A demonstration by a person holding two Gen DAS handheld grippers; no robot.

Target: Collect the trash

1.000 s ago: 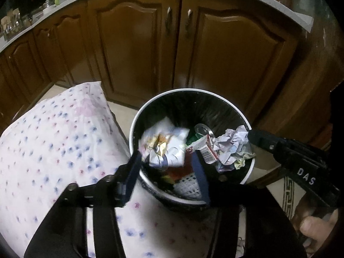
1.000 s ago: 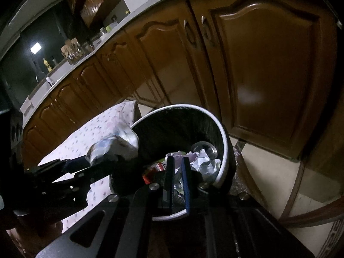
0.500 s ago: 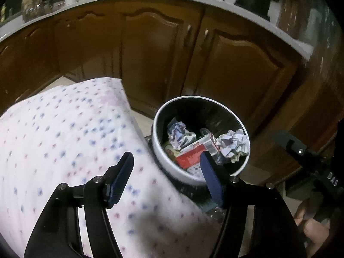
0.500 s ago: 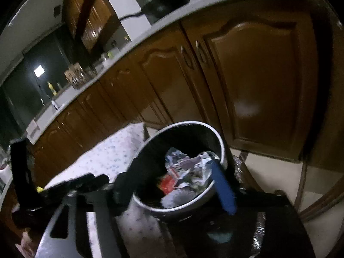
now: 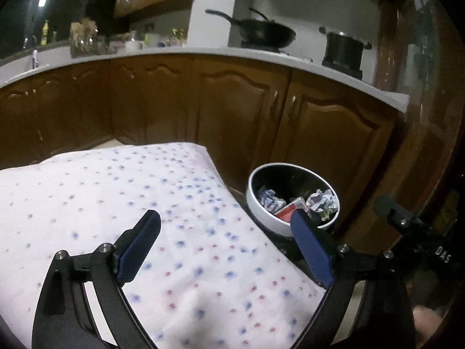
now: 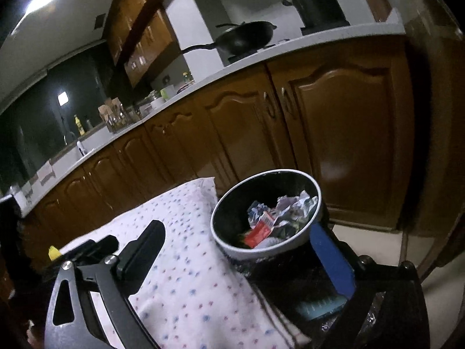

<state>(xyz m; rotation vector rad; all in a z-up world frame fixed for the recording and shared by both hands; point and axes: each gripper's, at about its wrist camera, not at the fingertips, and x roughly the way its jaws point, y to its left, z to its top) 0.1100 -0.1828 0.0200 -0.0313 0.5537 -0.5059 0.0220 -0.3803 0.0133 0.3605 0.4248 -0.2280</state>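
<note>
A round white-rimmed trash bin (image 5: 263, 207) stands on the floor beside the table; it also shows in the right wrist view (image 6: 223, 242). Inside lie crumpled paper balls (image 5: 322, 200) (image 6: 295, 206), a red and white carton (image 5: 289, 210) (image 6: 260, 229) and other scraps. My left gripper (image 5: 225, 226) is open and empty, raised above the spotted tablecloth (image 5: 116, 192), left of the bin. My right gripper (image 6: 235, 232) is open and empty, back from the bin and above it. The right gripper's body (image 5: 407, 224) shows in the left wrist view.
The white cloth with blue and red dots (image 6: 186, 276) covers the table to the left of the bin. Dark wooden cabinets (image 5: 238, 110) run behind, under a pale counter (image 5: 174, 51) with a wok (image 5: 261, 33) and a pot (image 5: 344, 48). A yellow item (image 6: 53, 252) lies far left.
Both grippers let go of crumpled trash into the bin, opened, and pulled up and back. The bin now looks smaller and the counter has come into view.
</note>
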